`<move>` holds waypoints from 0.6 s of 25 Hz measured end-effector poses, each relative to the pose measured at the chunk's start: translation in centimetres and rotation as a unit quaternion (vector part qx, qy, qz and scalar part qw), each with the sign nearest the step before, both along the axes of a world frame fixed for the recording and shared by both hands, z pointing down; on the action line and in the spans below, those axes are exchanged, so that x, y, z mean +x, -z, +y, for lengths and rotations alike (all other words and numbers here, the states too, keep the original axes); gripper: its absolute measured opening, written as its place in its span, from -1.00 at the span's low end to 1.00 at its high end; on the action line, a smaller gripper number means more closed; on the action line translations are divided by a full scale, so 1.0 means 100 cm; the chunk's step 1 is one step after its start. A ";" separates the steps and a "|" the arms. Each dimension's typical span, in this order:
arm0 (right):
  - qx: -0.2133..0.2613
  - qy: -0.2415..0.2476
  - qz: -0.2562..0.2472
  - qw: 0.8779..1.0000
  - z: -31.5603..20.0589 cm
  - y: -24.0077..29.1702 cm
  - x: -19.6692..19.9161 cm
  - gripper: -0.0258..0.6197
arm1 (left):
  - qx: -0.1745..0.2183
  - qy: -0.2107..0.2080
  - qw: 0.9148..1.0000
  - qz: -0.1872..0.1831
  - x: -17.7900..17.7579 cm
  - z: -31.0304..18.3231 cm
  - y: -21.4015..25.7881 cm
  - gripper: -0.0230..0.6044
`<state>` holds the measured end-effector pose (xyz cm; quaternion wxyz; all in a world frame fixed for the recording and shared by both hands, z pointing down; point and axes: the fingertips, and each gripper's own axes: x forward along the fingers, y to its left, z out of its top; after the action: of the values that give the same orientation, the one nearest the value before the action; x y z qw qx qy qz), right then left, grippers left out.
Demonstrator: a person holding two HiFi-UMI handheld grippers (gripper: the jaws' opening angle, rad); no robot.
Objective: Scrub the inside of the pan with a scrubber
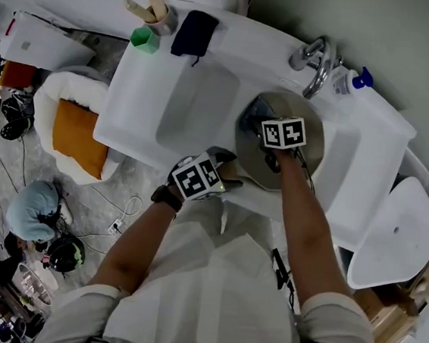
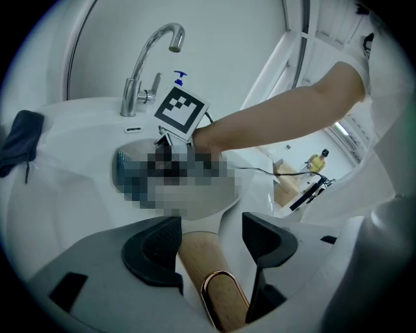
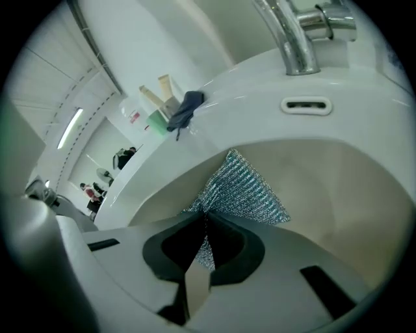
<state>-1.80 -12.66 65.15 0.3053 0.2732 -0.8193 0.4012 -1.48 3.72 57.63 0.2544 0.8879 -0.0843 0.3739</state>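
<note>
**Scrubber down in the pan, handle pinned: watch both grips.**

Head view: your left gripper [image 1: 225, 179] sits at the near rim of the sink [image 1: 137, 105]. Your right gripper [image 1: 274, 134] reaches into the pan [image 1: 308, 150]. Left gripper view: the jaws are clamped around the wooden handle [image 2: 209, 279], but a hard stroke could twist the round handle loose. Right gripper view: the jaws are pinched together on one corner of the scrubber [image 3: 239, 192], which lies on the pan's inner wall. Drag may pull that thin mesh free.
</note>
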 end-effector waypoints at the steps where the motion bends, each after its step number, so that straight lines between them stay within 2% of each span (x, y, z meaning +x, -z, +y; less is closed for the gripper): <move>1: 0.005 -0.017 0.006 1.000 -0.008 -0.001 0.005 -0.87 | 0.000 0.000 1.000 0.000 0.000 0.000 0.001 0.03; 8: 0.023 -0.130 0.051 0.990 -0.058 -0.005 0.058 -0.87 | 0.001 -0.002 1.000 0.000 0.000 -0.001 0.001 0.02; 15: 0.021 -0.211 0.119 0.970 -0.063 -0.016 0.135 -0.87 | -0.001 -0.004 1.000 0.002 -0.001 -0.002 0.001 0.00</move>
<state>11.72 -18.96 66.80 0.3033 0.4921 -0.7092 0.4036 -1.63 3.52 57.52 0.2539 0.8889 -0.0801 0.3728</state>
